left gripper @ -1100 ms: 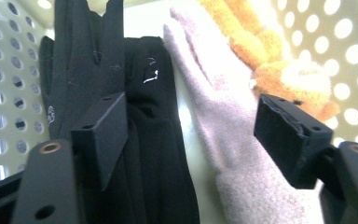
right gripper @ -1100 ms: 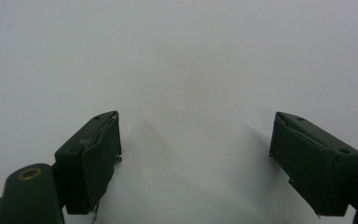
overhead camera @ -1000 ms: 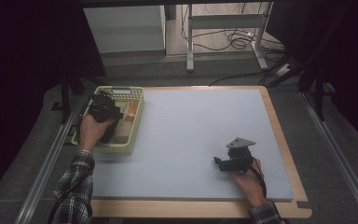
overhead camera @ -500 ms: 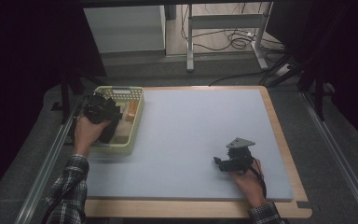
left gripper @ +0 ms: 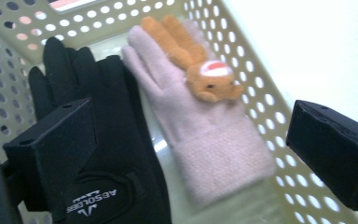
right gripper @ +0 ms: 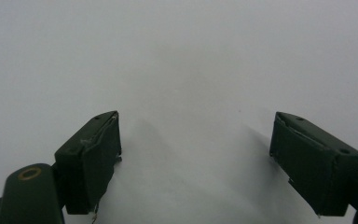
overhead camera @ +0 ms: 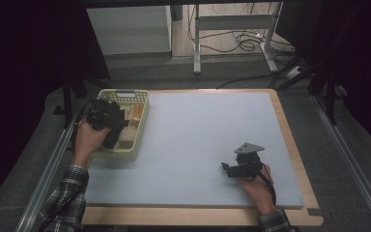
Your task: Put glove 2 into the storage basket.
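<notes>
Left gripper (left gripper: pixel 191 149) is over the perforated basket (left gripper: pixel 279 116), jaws spread wide, nothing between them. Under its left jaw: a black glove (left gripper: pixel 121 154), synthetic by the look, flat, printed logo near the cuff. Between the jaws, nearer the right one: a pink knit glove (left gripper: pixel 200 140), cuff toward the jaws, fingers pointing away. A small orange plush toy (left gripper: pixel 200 65) lies on its finger end, just beyond the jaws.

Handling, my read: all three are light, soft and limp, with no breakage risk. The gloves will drape and fold when lifted. The pink one's thick ribbed cuff is the best bite: bulky, grippy knit, closest to the jaws. Lifting it from there will probably tip the plush off. The black glove looks slicker and thinner, so pinch its cuff edge rather than the flat palm.

Right gripper (right gripper: pixel 196 158) sits low on the bare bench (right gripper: pixel 177 56), jaws spread, nothing between or ahead of them.
</notes>
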{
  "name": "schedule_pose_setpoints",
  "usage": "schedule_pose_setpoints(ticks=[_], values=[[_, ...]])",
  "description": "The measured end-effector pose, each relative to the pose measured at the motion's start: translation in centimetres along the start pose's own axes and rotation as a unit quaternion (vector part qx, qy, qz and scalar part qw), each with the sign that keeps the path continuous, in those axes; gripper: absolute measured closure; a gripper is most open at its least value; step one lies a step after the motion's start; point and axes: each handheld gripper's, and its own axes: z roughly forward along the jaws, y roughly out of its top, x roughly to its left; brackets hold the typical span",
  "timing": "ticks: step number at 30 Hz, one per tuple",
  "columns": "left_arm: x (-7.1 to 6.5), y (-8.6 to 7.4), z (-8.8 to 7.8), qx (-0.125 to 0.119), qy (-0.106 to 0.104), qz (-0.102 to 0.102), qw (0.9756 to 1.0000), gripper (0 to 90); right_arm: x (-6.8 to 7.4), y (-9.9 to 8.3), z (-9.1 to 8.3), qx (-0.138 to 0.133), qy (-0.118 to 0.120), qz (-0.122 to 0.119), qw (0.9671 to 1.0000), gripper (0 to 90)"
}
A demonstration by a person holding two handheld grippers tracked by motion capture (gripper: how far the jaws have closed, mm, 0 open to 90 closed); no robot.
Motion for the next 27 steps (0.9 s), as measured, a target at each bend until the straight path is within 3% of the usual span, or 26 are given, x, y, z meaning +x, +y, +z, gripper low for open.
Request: schedule_pose_setpoints(ticks=[10, 15, 27], values=[[-1.6, -0.3, -0.6, -0.014, -0.013, 0.027, 0.9995, 2.1, 0.0, 0.0, 0.0, 0.000, -0.001, -0.001, 1.0000, 16.1], [-2.7, -0.6, -1.1, -0.026, -0.032, 0.033, 0.9986, 2.1, 0.0, 0.0, 0.0, 0.000, -0.001, -0.001, 1.0000, 16.1], [-5.4, -1.1, -0.7, -0.033, -0.057, 0.060, 0.9961, 2.1, 0.0, 0.0, 0.0, 0.000, -0.001, -0.001, 1.0000, 16.1]])
